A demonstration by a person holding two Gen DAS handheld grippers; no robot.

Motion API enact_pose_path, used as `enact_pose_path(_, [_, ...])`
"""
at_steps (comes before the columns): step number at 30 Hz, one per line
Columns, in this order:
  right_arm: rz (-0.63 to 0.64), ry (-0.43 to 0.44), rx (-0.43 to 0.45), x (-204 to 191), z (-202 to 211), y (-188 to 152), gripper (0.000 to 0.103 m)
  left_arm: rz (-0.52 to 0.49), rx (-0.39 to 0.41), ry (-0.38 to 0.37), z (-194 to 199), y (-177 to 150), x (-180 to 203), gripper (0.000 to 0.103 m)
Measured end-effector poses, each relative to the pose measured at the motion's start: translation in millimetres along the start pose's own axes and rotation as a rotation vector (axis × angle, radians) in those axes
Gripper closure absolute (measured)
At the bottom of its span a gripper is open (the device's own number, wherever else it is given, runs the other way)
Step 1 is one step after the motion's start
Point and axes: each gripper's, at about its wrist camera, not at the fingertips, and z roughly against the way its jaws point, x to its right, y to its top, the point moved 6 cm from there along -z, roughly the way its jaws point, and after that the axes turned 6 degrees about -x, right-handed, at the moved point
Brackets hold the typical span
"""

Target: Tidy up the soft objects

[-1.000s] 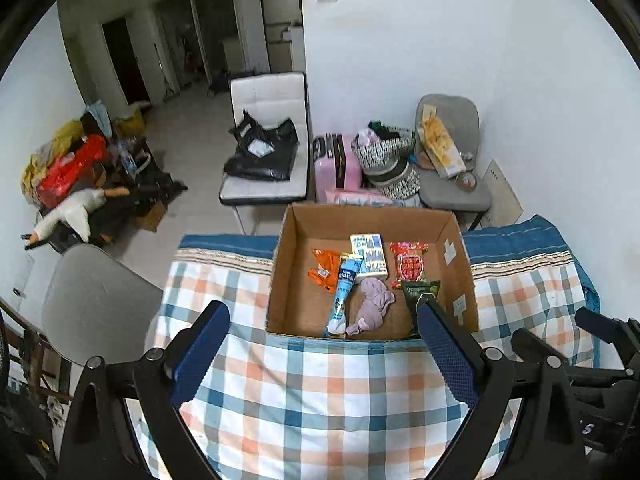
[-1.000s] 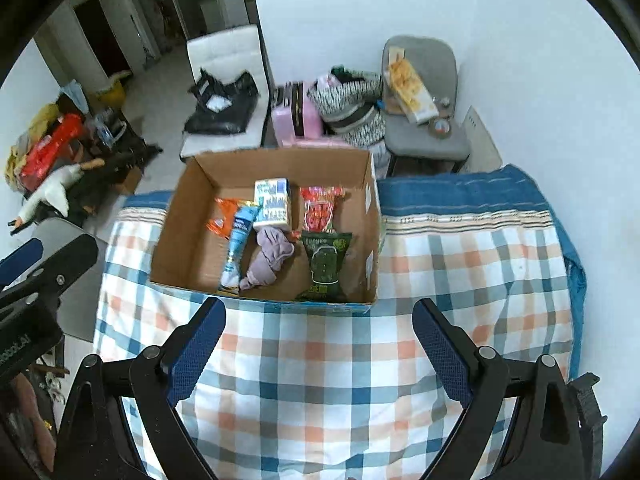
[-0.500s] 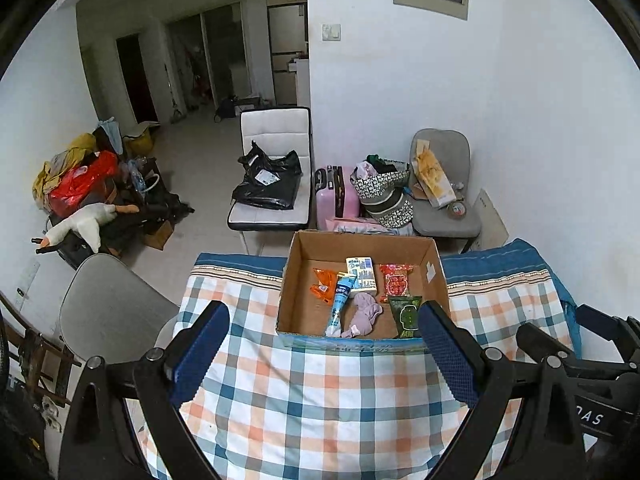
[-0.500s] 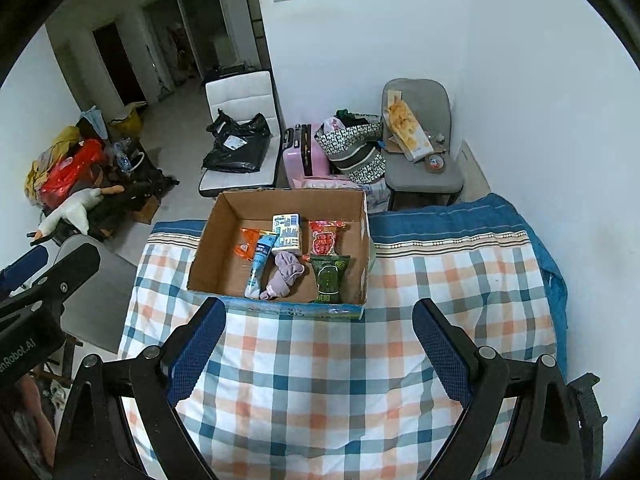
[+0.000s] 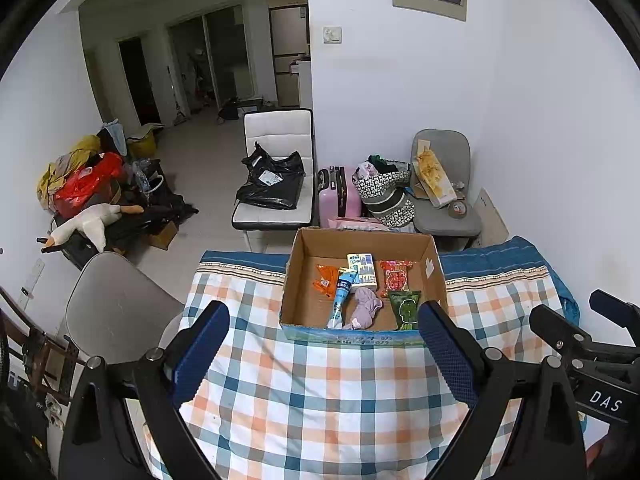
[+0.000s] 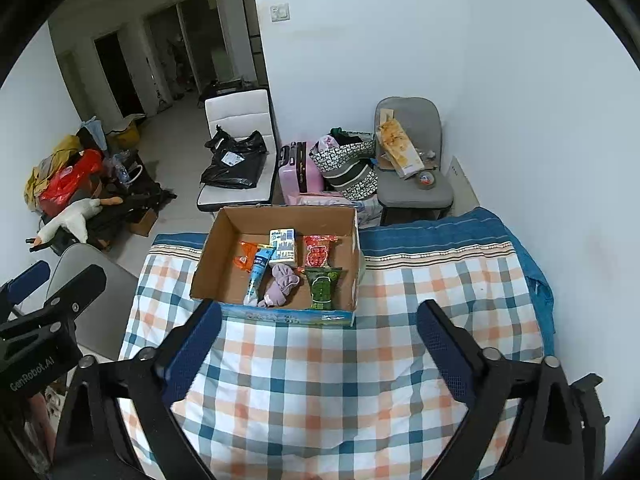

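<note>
An open cardboard box (image 5: 304,276) (image 6: 218,248) sits on the far half of a checked tablecloth (image 5: 320,400) (image 6: 320,380). Inside lie a crumpled purple cloth (image 5: 366,306) (image 6: 282,284), a blue tube (image 5: 342,294) (image 6: 258,270), a tissue pack (image 5: 361,269) (image 6: 283,247), an orange packet (image 5: 326,278), a red snack bag (image 5: 395,279) (image 6: 318,252) and a green snack bag (image 5: 405,308) (image 6: 322,286). My left gripper (image 5: 324,360) and right gripper (image 6: 320,350) are both open and empty, held above the cloth in front of the box.
A blue blanket (image 5: 500,258) lies under the cloth at the far edge. Beyond stand a white chair with a black bag (image 5: 276,180), a pink suitcase (image 5: 340,196) and a grey chair (image 5: 444,196). A grey chair (image 5: 116,304) stands at the table's left.
Both grippers have pulled back and up from the box, which now looks smaller and farther. Both stay open and empty.
</note>
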Motion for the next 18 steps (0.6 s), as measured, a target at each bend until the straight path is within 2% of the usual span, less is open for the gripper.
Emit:
enact_pose_path(11, [0.005, -0.005, 0.001, 3.2, 1.3, -0.5, 0.002, 0.017, 0.000, -0.001, 5.9, -2.7, -0.8, 0.006])
enact_pose_path(13, [0.005, -0.010, 0.002, 3.3, 1.5, -0.6, 0.002, 0.022, 0.001, -0.003, 8.8, -3.5, -2.2, 0.002])
enact_pose_path(18, [0.007, -0.012, 0.011, 9.2, 8.0, 0.0, 0.002, 0.039, 0.007, -0.008, 2.4, 1.3, -0.2, 0.002])
